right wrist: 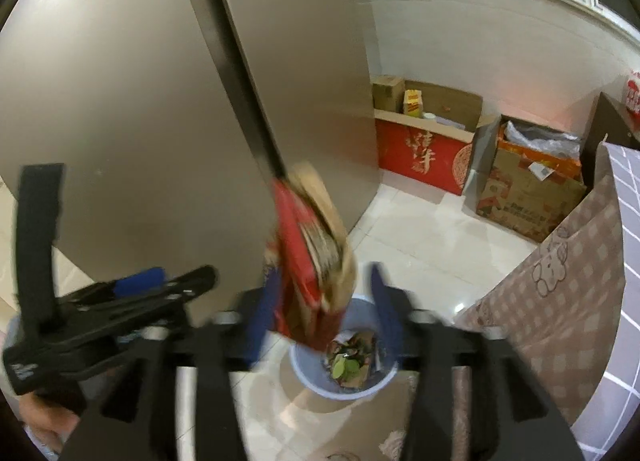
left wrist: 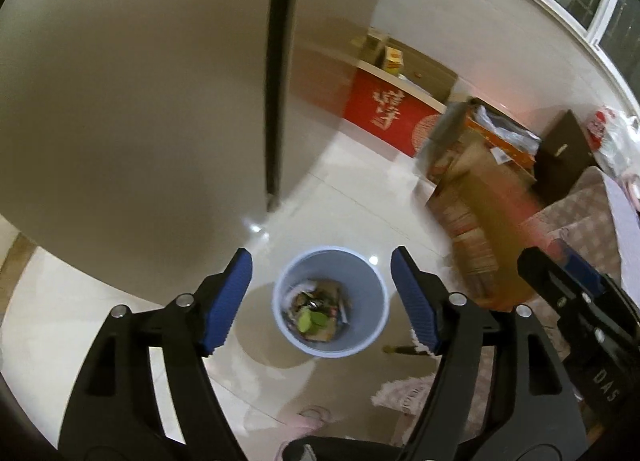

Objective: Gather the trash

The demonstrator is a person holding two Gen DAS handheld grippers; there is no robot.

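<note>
A pale blue waste bin (left wrist: 366, 297) stands on the tiled floor, partly filled with wrappers and a green scrap (left wrist: 310, 321). My left gripper (left wrist: 322, 297) hangs open right above it with nothing between its blue pads. In the right wrist view, a blurred red and tan package (right wrist: 308, 257) sits between the pads of my right gripper (right wrist: 324, 309), over the bin (right wrist: 308, 373). A gap shows on the package's right side, so the jaws stand open. Each gripper shows in the other's view: the right one (left wrist: 556, 267) beside the bin, the left one (right wrist: 176, 281) to the left.
A tall grey fridge (left wrist: 140, 101) (right wrist: 120, 121) rises close behind the bin. A red carton (right wrist: 420, 157) and open cardboard boxes (right wrist: 528, 197) line the far wall. Furniture under a checked cloth (right wrist: 568, 281) stands to the right. A pink slipper (left wrist: 308, 417) lies near the bin.
</note>
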